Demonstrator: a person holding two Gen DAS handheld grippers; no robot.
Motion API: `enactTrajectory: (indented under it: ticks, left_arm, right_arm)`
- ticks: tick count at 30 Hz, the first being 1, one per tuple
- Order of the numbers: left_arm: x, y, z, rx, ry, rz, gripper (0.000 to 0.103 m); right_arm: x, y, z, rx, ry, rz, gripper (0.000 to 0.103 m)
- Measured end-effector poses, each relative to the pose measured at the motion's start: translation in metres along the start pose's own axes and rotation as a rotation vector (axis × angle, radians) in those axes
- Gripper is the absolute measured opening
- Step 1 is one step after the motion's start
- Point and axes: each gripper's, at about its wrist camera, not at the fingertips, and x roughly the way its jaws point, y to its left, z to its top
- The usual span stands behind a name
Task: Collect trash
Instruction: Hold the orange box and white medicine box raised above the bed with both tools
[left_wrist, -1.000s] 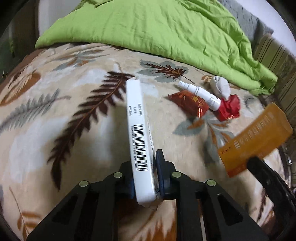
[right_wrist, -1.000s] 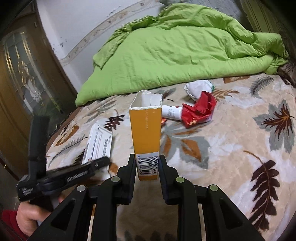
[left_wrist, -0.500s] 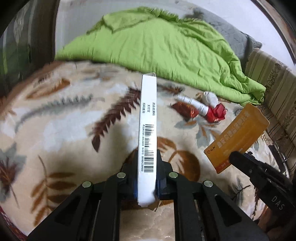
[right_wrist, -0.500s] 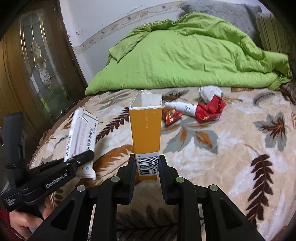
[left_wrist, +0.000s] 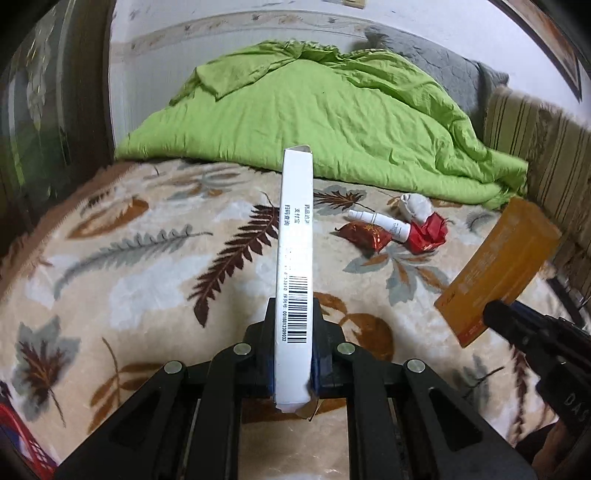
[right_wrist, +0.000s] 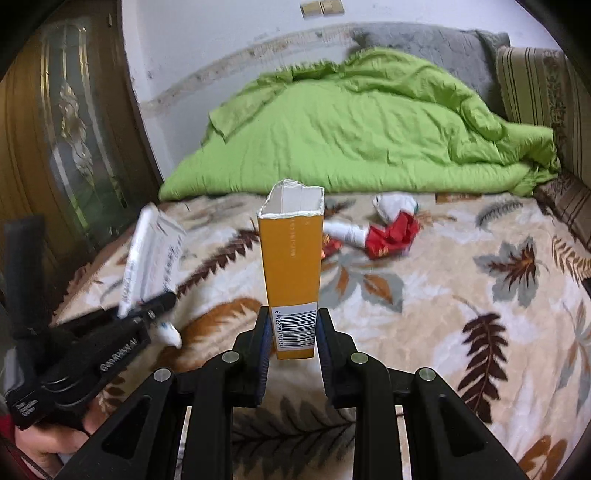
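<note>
I am working over the bed (left_wrist: 110, 295), which is carrying everything under a leaf-patterned blanket, with a green duvet (left_wrist: 332, 122) heaped along its far edge. I am judging that the step in hand is the carrying away: both tongs are loaded and are hanging above the near part of the bed, so the next move is calling for a bin or a bag. I am not seeing any such container in either view, so I am needing to turn and look for one before letting go.

The right gripper (right_wrist: 291, 332) is clamping the lower end of an orange carton (right_wrist: 291, 266), just at the barcode. The carton is standing upright, its torn top open. The jaws are apart only by the carton's narrow side.

The left gripper (left_wrist: 293, 339) is pressing together on a thin white box (left_wrist: 295, 258), edge-on and upright, so its jaws are nearly closed.

More trash is waiting near the far edge, close to the duvet: a crumpled red wrapper (left_wrist: 428, 232), a small white tube (left_wrist: 380, 223) touching it, a darker red foil wrapper (left_wrist: 364, 236) just beside the tube, and a white paper ball (left_wrist: 415, 205) behind them.
</note>
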Motion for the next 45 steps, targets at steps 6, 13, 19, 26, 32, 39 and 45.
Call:
enactTrajectory:
  ticks: [6,13,19,26,32,39,45]
  left_arm:
    - [-0.003,-0.001,-0.003,0.006,0.004,0.016,0.013]
    - [-0.011,0.0,-0.002,-0.024,0.03,0.029,0.013]
    - [-0.033,-0.003,-0.002,0.014,-0.015,0.062,0.013]
    - [-0.023,-0.008,-0.008,0.028,-0.006,0.037,0.013]
    - [-0.013,-0.007,-0.003,-0.011,0.023,-0.006,0.013]
    - [-0.003,-0.003,-0.001,-0.018,0.057,0.016,0.013]
    - [0.006,0.0,-0.002,-0.022,0.06,0.039,0.013]
  right_arm:
    - [-0.002,0.0,0.003,0.005,-0.032,0.04,0.025]
    - [-0.002,0.0,0.001,-0.004,-0.032,0.041,0.025]
    - [-0.001,0.0,0.0,0.002,-0.027,0.045,0.025]
    - [0.001,0.0,-0.002,0.014,-0.015,0.047,0.025]
    - [0.002,0.0,-0.001,0.019,-0.007,0.056,0.025]
    - [0.009,-0.001,0.005,0.071,0.022,0.092,0.025]
    - [0.018,0.004,0.002,0.048,0.036,0.089,0.025]
